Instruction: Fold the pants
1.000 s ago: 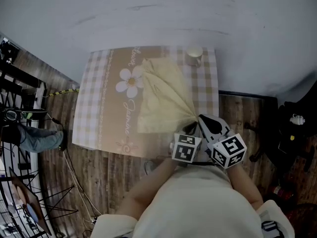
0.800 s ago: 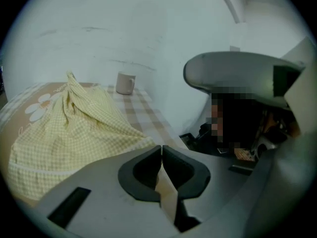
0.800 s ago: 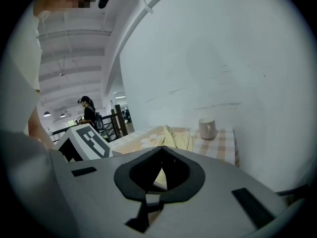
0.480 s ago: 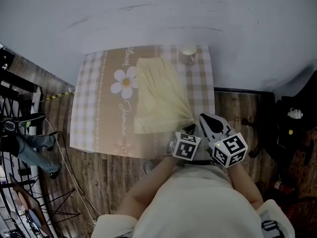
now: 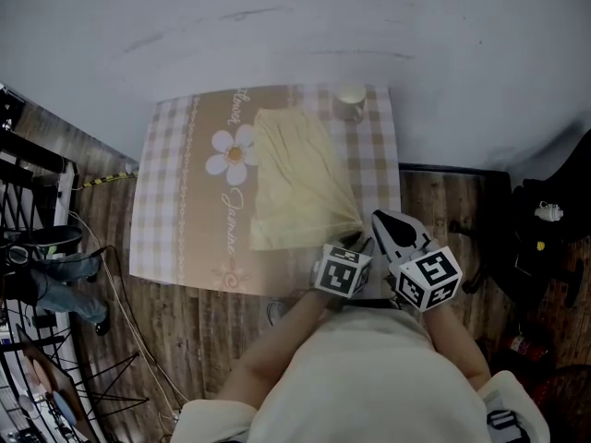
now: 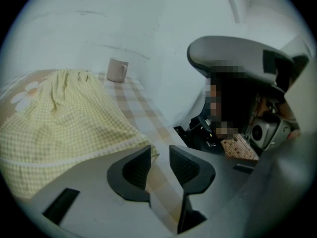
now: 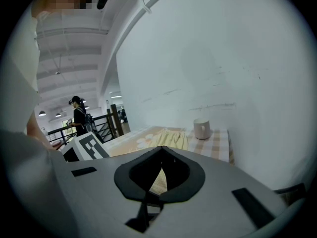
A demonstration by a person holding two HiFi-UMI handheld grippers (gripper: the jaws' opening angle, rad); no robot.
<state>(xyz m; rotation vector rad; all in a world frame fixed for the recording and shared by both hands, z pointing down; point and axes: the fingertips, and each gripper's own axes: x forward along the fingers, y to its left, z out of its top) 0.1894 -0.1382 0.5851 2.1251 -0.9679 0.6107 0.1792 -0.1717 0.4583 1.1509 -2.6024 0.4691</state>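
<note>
The pale yellow checked pants lie spread flat on the table's checked cloth, waistband at the far end. In the left gripper view the pants end in a near corner just beyond my left gripper. Its jaws are opening, with a gap between the pads and no cloth pressed in it. In the head view the left gripper sits at the table's near right corner, by that corner of the pants. My right gripper hovers beside it. Seen from its own camera, the right gripper is shut on nothing.
A pale mug stands at the table's far right corner, also seen as the mug and the mug. A white wall runs behind the table. Wooden floor surrounds it; a person and cables are left, dark gear right.
The pants' near right corner, drawn up taut toward the grippers a second ago, now lies slack on the table. The left gripper's cube has shifted slightly left; the right one has stayed put.
</note>
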